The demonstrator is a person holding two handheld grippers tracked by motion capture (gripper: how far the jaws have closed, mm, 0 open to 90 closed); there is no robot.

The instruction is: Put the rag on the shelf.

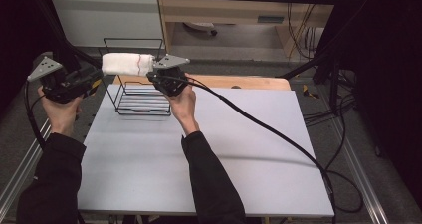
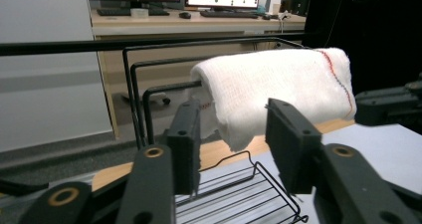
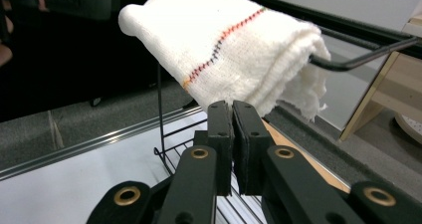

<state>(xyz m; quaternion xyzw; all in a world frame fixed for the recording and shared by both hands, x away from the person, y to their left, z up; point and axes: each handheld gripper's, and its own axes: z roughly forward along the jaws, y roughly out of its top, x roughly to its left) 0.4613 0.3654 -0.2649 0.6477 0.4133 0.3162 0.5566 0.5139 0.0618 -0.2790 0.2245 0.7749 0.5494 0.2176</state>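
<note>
Pale grey matte tabletop (image 1: 239,154), flat rectangle, w/ a light wood strip (image 1: 259,81) along its far edge. That's the biggest thing in front of you.

Next down: black wire rack (image 1: 142,97), thin bent rods, open box shape w/ a ribbed floor and tall loop uprights at the back. It stands on the table's far-left corner, between your two hands.

Then the white knitted cloth roll (image 1: 128,63), soft, loose waffle weave, rolled into a fat cylinder, w/ a thin red-and-blue stitched line running across it near one end. It lies along the rack's top rods, level, above the rack floor. In the right gripper view its frayed open end hangs off beside a rod.

Your left gripper (image 1: 74,83), black hard plastic w/ brass-coloured pivots and a grey three-cornered plate on top, sits at the roll's left end. Its jaws stand spread apart; in the left gripper view (image 2: 239,149) the roll's lower fold hangs betw. the flat black pads, but they don't press on it.

Your right gripper (image 1: 159,79), same build, w/ a thick black cable (image 1: 268,129) trailing over the table, is at the roll's right end. In the right gripper view (image 3: 232,129) its jaws are pressed together, pad to pad, nothing pinched; the roll sits just above and beyond the tips.
</note>
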